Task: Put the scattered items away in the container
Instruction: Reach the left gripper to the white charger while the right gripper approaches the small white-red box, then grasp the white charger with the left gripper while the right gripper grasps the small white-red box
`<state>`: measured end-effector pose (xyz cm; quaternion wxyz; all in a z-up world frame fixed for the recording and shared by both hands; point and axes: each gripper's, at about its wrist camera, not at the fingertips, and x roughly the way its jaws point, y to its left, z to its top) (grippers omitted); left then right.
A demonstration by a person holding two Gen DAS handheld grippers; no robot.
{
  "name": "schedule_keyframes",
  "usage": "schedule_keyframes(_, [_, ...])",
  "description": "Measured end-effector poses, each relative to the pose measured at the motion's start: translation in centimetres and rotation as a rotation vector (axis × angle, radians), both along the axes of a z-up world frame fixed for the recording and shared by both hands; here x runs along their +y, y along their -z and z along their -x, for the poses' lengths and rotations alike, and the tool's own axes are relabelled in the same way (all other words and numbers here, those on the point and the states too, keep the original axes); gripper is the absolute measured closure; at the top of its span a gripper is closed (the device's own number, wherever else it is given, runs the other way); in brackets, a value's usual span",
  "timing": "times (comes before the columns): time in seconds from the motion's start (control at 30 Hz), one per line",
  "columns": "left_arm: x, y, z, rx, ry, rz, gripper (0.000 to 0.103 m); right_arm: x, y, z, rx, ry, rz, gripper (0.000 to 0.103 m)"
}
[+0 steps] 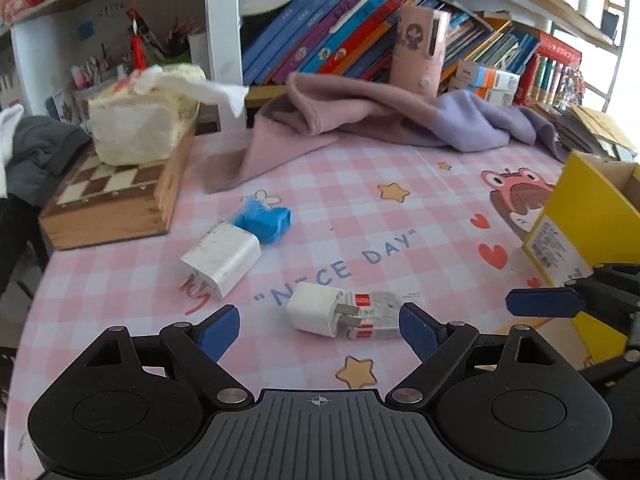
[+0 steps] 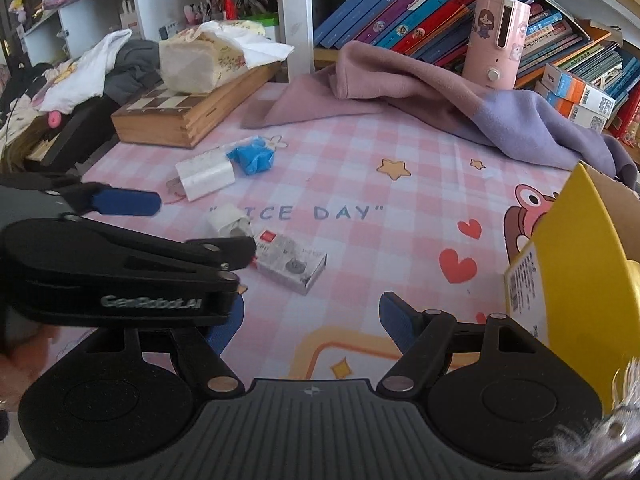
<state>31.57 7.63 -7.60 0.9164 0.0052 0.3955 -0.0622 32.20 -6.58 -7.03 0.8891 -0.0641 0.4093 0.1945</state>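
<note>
A small white charger plug lies on the pink checked table mat against a small white-and-red box. My left gripper is open, fingers either side of them just above the mat. A larger white charger and a blue crumpled item lie further left. The yellow cardboard box stands at the right. My right gripper is open and empty over the mat, beside the yellow box. The right wrist view also shows the small plug, small box, larger charger and blue item.
A wooden chess box with a tissue pack on it sits at the back left. A pink and lilac cloth lies along the back, before shelves of books. A pink cylinder stands behind the cloth.
</note>
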Motion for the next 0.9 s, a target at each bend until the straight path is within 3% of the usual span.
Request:
schedule_keyframes(0.23, [0.7,1.5,-2.1,0.040,-0.003,0.054,0.023,0.8,0.9,-1.7,0.010,0.006,0.012,0.030])
schedule_keyframes(0.33, [1.0,1.9,-2.5,0.055,-0.007,0.080,0.035,1.1,1.2,-2.1,0.011,0.002,0.016,0.030])
schedule_keyframes(0.43, [1.5,1.9,-2.6,0.056,-0.002,0.136,0.058,1.6,1.4,-2.6,0.012,-0.001,0.020,0.031])
schedule_keyframes(0.63, [3.4,0.8,-1.9,0.062,-0.095,0.159,0.060,2.6,1.8,-3.6,0.011,0.001,0.025,0.034])
schedule_keyframes(0.9, [6.7,-1.8,2.2,0.017,-0.182,0.203,0.060,3.9,2.8,-4.6,0.021,0.010,0.024,0.040])
